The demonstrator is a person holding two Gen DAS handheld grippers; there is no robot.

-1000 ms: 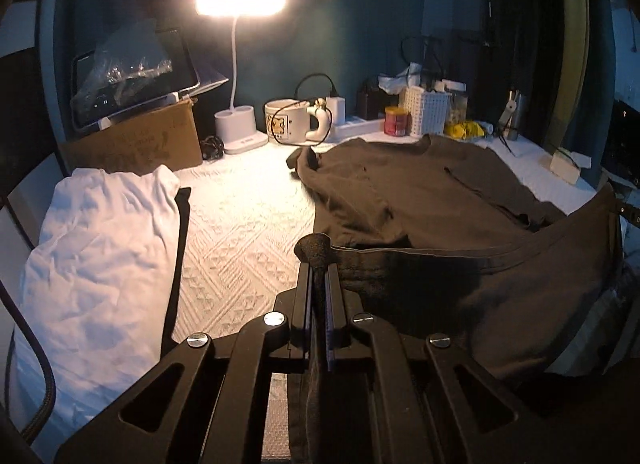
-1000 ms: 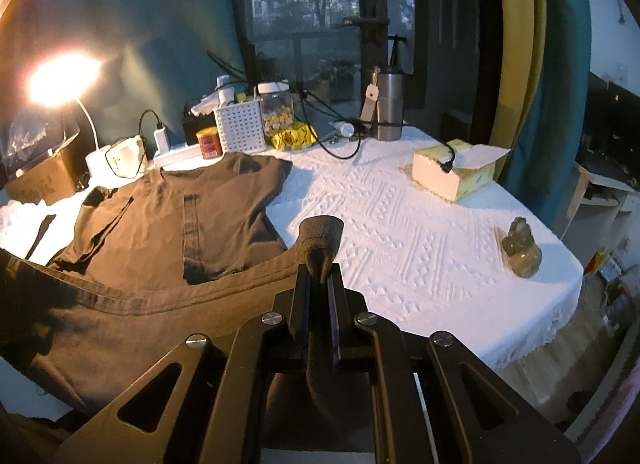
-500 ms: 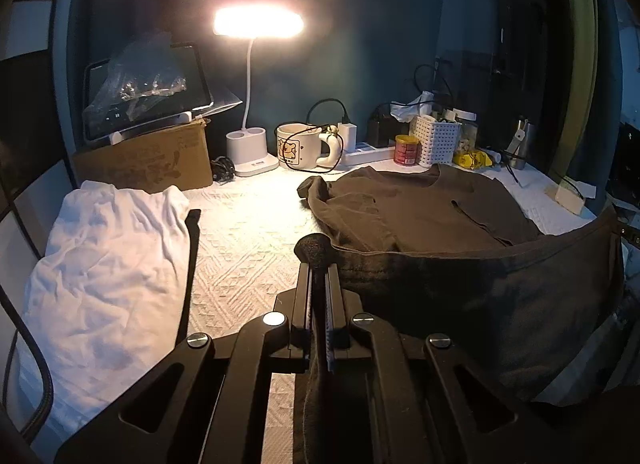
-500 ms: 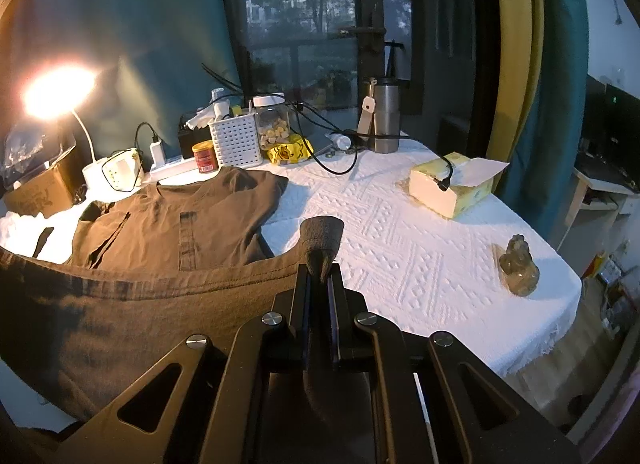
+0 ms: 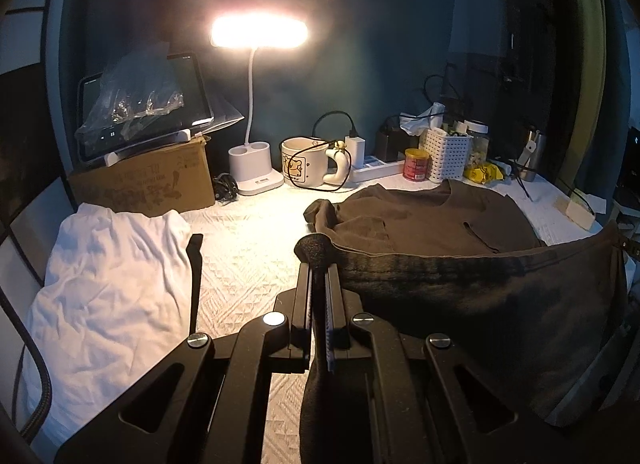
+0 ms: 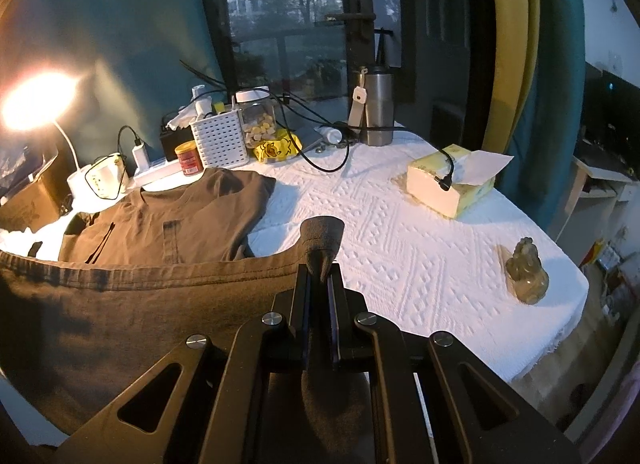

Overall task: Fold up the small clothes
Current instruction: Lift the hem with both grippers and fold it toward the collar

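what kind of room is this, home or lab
Most likely a home, a lived-in room: a table under a white cloth crowded with a mug, a desk lamp and a tissue box, beside a curtained balcony door.

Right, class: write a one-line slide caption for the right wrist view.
Right claw pinches the brown shirt's hem above a white tablecloth.

Surface: table under a white textured cloth (image 6: 400,232).
Ahead of the jaws: brown shirt (image 5: 432,220), collar end flat.
Left of the jaws: white garment (image 5: 108,272).
Right of the jaws: tissue box (image 6: 452,180), small figurine (image 6: 526,268).
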